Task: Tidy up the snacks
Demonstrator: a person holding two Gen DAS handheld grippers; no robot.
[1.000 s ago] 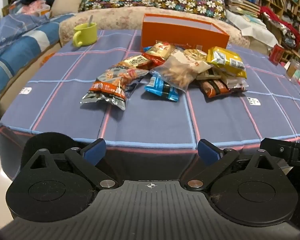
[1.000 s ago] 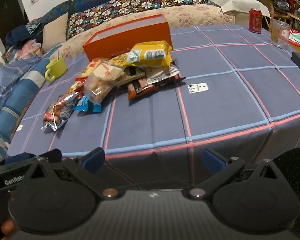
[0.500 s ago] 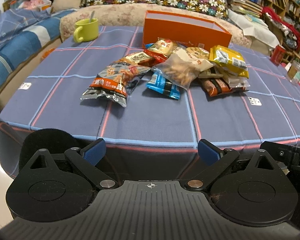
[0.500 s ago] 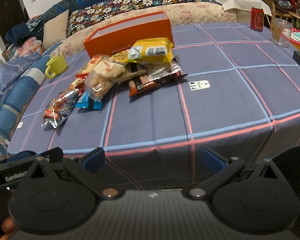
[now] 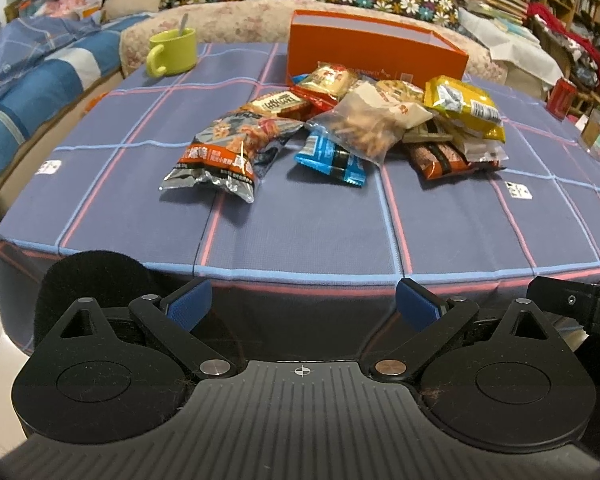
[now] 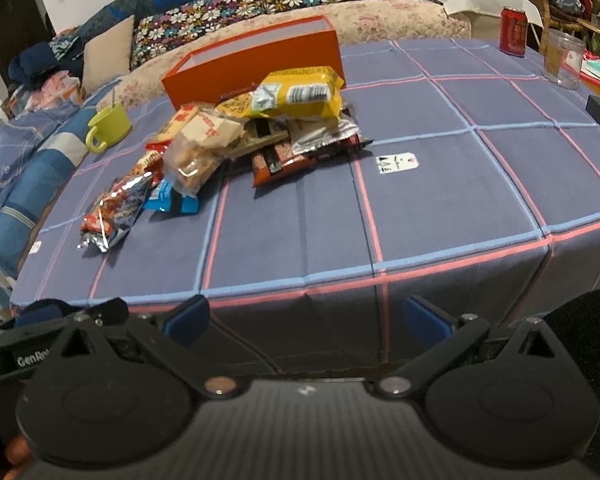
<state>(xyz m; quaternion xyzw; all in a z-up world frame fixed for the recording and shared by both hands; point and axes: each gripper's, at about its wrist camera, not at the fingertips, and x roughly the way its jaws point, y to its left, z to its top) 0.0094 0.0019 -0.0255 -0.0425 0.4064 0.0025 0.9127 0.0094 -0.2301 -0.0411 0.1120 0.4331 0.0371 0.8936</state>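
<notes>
A heap of snack packets lies mid-table in front of an open orange box [image 5: 374, 52] [image 6: 260, 60]. It includes a yellow bag [image 5: 464, 106] [image 6: 300, 92], a clear bag of sticks [image 5: 368, 126] [image 6: 198, 148], a blue packet [image 5: 330, 162] [image 6: 172, 200] and a silver-orange bag [image 5: 236, 146] [image 6: 114, 210]. My left gripper [image 5: 303, 306] hangs open before the table's near edge, nothing between its blue pads. My right gripper [image 6: 306, 318] is open too, equally short of the edge and holding nothing.
The table wears a blue checked cloth [image 5: 308, 232] [image 6: 440, 188]. A green mug with a spoon [image 5: 172, 51] [image 6: 108, 126] stands back left. A red can [image 6: 514, 31] and a clear jar [image 6: 562, 58] stand back right. A sofa runs behind, shelves to the right.
Both views have tilted slightly, so the table and snacks sit a little lower in frame than a second ago. Neither gripper's jaws have moved, and no snack has shifted.
</notes>
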